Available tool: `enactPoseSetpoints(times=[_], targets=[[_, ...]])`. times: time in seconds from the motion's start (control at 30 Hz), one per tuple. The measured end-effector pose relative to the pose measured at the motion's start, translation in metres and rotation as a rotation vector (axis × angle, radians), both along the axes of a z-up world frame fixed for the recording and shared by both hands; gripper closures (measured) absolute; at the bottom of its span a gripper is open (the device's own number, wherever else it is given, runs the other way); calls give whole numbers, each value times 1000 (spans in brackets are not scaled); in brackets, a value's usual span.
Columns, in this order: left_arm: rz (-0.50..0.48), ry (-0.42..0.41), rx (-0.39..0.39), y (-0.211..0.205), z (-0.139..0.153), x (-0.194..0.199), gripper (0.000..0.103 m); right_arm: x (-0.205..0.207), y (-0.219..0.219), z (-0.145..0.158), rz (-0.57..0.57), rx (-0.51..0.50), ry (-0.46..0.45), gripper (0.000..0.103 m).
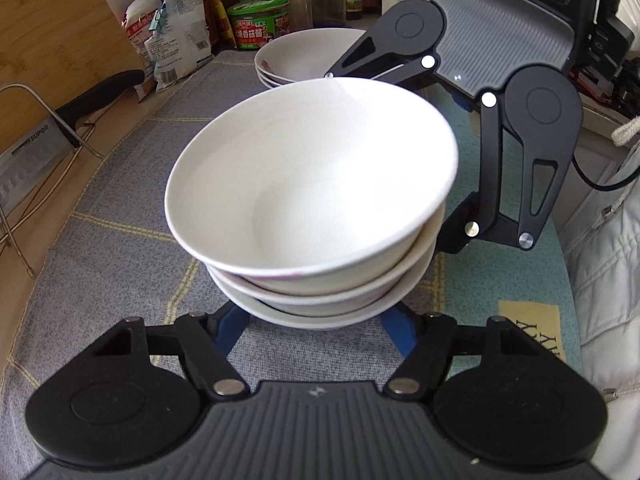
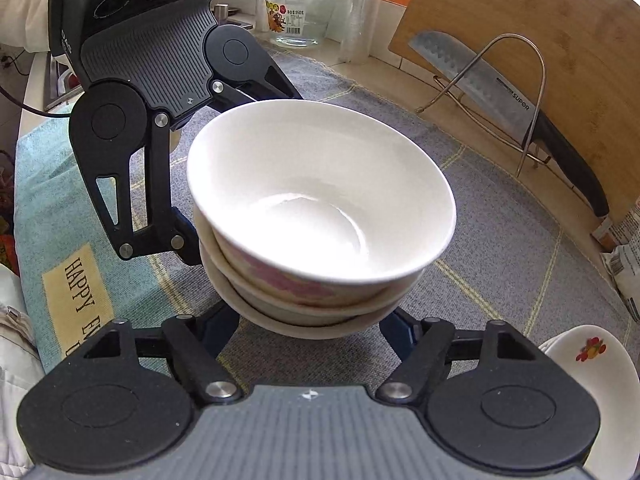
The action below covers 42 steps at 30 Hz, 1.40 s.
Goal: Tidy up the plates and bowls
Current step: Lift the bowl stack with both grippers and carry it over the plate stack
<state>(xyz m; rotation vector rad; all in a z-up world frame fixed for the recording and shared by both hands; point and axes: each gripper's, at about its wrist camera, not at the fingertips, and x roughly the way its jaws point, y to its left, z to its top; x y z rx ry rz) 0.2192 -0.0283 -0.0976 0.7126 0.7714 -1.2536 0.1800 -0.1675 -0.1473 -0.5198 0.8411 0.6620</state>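
Here both grippers apparently clamp bowl stack [image 1: 312,200]; only right view shows jar [image 2: 300,10].

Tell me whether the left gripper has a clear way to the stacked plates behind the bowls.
Probably not directly: the left gripper straddles the bowl stack, which stands between it and the plates, with the right gripper alongside.
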Motion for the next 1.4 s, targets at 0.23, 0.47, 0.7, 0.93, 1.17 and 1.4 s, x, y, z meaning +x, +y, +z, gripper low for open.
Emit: enactPoseSetpoints(times=[0.23,0.47,0.7,0.93,1.17,1.4], targets=[[-6,-6,8,-3,1,0,33,-1,0,-1,-18,-2,-13,25],[-4,-30,21,-3,3,-5,33,-4,2,0,-26,-11,-14,25],[5,-35,24,-3,9,-8,33,-11,0,7,-19,-12,-33,25],[29,-63,32,-16,22,-9,33,-15,-11,23,-2,-26,-73,25],[29,-101,24,-40,37,-10,33,-17,-41,42,-4,-14,-99,25],[5,-136,16,-78,45,-9,33,-25,-76,52,-31,-22,-131,25]])
